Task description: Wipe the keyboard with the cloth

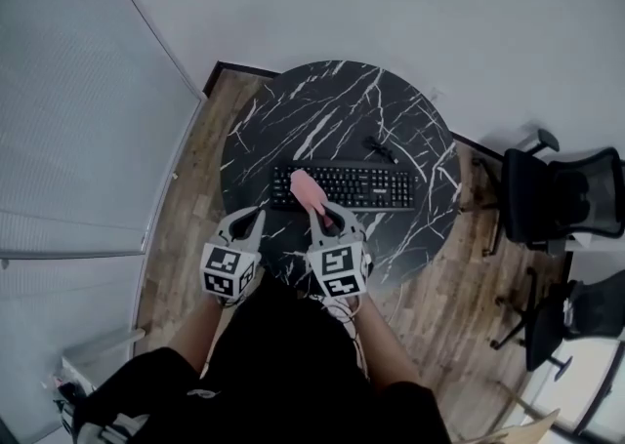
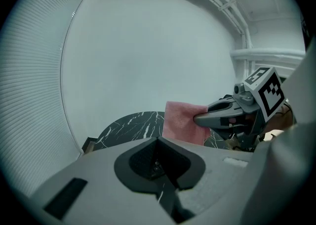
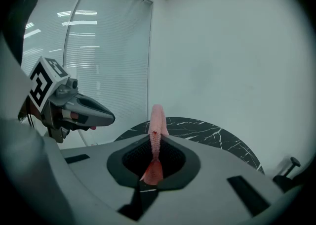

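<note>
Standing off to the side here: the right claw (image 1: 329, 217) is clamped tight on the pink cloth (image 1: 307, 188). In the right gripper view you can see a thin folded edge of it squeezed between the 2 jaws, with the rest sticking out past the tips. The left claw (image 1: 248, 222) sits just beside it on the near side of the round black marble worktop (image 1: 293, 120), jaws closed together with nothing in them. The cloth is out over the left end of the black keyboard (image 1: 363, 185), which lies about mid worktop. I honestly can't tell from above whether the cloth is touching the keys or hanging just clear of them. Handling-wise, my guess is it's super light and floppy, microfibre-looking, so it'll drape and bunch rather than push back. That pinch on 1 edge should be fine for dragging it along the rows, but a grip nearer the middle, or a wad of it, would probably put more fabric flat on the keys. It shouldn't slip out, since fabric grips well in those pads. The keyboard looks light and stiff and could skate on that glossy top if the wipe drags hard, so I reckon the empty left claw would be handy pressed on the frame at the near left corner. Keycaps are the only fragile bit, so light pressure
</note>
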A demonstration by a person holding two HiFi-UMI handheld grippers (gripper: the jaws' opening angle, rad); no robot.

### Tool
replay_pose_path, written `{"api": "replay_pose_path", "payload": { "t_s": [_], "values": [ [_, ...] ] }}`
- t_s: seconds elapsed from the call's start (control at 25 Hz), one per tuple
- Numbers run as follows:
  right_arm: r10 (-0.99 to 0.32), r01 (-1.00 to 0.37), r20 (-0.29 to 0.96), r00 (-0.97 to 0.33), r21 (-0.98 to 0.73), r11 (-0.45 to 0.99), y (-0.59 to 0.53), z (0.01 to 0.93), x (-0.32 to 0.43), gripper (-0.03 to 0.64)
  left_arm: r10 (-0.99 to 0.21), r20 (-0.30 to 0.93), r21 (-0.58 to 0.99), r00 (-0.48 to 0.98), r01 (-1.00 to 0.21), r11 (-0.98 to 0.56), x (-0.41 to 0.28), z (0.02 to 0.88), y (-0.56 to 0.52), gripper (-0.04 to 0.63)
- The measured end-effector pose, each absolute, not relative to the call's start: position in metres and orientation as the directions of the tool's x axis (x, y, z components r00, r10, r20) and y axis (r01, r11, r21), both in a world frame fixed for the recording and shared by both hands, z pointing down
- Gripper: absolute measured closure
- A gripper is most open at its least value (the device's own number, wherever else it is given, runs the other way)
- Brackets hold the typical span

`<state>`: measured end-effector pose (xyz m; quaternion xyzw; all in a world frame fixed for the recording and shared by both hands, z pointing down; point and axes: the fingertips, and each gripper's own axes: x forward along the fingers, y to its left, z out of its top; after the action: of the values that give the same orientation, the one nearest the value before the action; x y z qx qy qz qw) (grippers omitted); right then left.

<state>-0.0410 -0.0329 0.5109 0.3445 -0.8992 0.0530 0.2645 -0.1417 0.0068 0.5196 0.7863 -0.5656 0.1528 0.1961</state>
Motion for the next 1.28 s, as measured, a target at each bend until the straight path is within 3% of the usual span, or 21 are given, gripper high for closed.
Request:
{"api": "replay_pose_path", "payload": {
  "t_s": [0.36, 0.52, 0.72, 1.28],
  "values": [
    [-0.522, -0.504, 0.645, -0.557, 0.237, 0.831, -0.114, 0.558, -0.101, 0.607, -0.787, 0.512, 0.182, 0.343, -0.939, -0.291, -0.194, 0.558, -0.064, 0.597],
    [-0.487, -0.315, 0.721, -0.492, 0.374, 0.872, -0.139, 0.582, -0.119, 0.607, -0.748, 0.539, 0.209, 0.387, -0.922, -0.326, -0.203, 0.579, -0.083, 0.597],
    [-0.554, -0.056, 0.708, -0.438, 0.594, 0.803, -0.168, 0.608, -0.137, 0.607, -0.706, 0.594, 0.217, 0.385, -0.922, -0.32, -0.211, 0.624, -0.097, 0.597],
    [-0.276, 0.136, 0.863, -0.422, 0.362, 0.922, -0.139, 0.711, -0.143, 0.606, -0.69, 0.666, 0.245, 0.284, -0.957, -0.157, -0.206, 0.682, -0.082, 0.597]
  ]
}}
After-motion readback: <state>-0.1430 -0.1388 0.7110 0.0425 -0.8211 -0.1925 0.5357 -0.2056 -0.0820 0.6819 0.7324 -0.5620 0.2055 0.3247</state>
